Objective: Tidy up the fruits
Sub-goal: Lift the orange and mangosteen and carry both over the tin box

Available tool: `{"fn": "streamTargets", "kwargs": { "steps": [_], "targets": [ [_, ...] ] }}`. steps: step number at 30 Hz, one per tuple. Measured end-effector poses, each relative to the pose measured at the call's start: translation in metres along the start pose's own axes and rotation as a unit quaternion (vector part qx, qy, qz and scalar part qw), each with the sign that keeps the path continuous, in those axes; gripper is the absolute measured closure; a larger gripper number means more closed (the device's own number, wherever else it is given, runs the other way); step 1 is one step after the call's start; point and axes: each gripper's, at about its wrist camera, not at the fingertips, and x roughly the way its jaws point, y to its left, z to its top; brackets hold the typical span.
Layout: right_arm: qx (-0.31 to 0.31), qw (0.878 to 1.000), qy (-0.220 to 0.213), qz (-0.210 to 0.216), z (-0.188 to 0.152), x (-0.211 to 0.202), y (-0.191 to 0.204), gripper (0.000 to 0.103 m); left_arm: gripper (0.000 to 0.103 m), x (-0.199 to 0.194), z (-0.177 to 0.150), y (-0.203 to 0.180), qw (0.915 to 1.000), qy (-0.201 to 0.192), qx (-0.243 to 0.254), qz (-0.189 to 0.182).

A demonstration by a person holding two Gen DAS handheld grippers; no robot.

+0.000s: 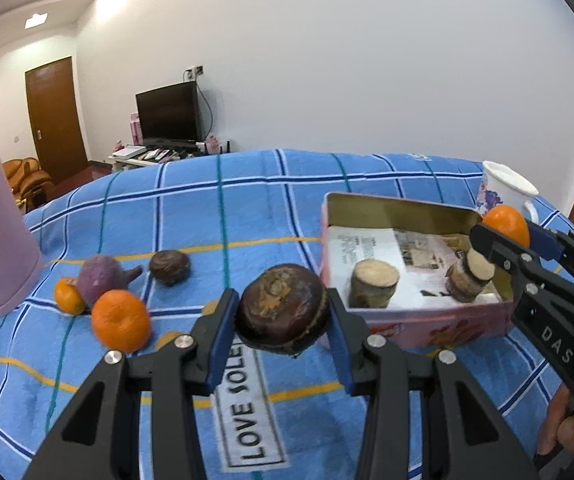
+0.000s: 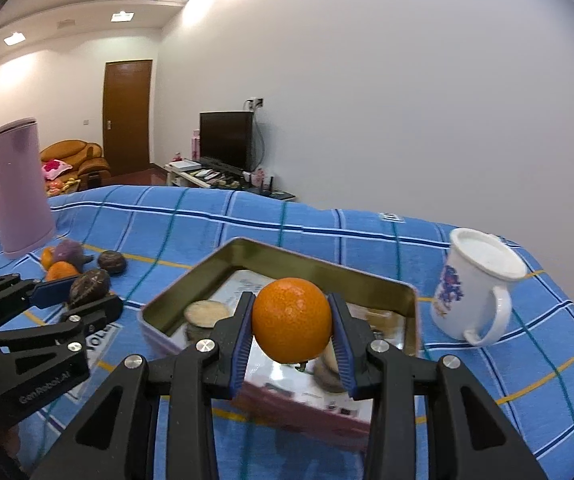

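Left gripper: the black two-finger left gripper [image 1: 283, 318] with blue pads was clamped on a round, wrinkled dark-brown fruit [image 1: 282, 307], one pad on each side, lifted clear of the cloth.
Right gripper: the black two-finger right gripper [image 2: 292, 320] with blue pads was closed on a smooth round orange [image 2: 292, 320], held above the near edge of the tin.
Tin: an open rectangular metal tin [image 2: 315, 260], gold inside and pink outside, sat on the cloth; printed paper lined its floor.
Tin contents: two short cut wooden log rounds [image 1: 374, 283] stood on the paper, one nearer the left side, the other nearer the right.
Held fruit versus tin: in the left wrist view the brown fruit hung just left of the tin's near left corner; the orange was over the tin's right side.
Loose fruit: a second dark-brown wrinkled fruit [image 1: 169, 267], a purple knobbly sweet potato-like piece [image 1: 101, 278], a large loose orange [image 1: 121, 319] and a small orange [image 1: 67, 295] lay together on the cloth, well left of the tin.
Surface: a blue checked cloth [image 1: 247, 208] with white, navy, teal and yellow lines, bearing a white label.
Other things: a tall pink cylindrical container [image 2: 21, 184] stood beside the loose fruit; a white handled mug [image 2: 475, 288] with a blue print stood right of the tin.
Person: fingers of a hand [image 1: 571, 432] showed on the right gripper's handle.
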Motion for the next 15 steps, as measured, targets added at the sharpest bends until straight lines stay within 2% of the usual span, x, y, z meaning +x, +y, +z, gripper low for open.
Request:
{"fn": "streamTargets", "kwargs": {
  "steps": [10, 15],
  "targets": [
    [0.028, 0.998, -0.001, -0.057, 0.003, 0.007, -0.048, 0.065, 0.058, 0.012, 0.019, -0.025, 0.9998, -0.015, 0.008, -0.011],
    [0.062, 0.995, 0.005, -0.078, 0.005, 0.014, -0.076, 0.065, 0.058, 0.024, 0.03, -0.045, 0.9995, -0.021, 0.019, -0.015]
  ]
}}
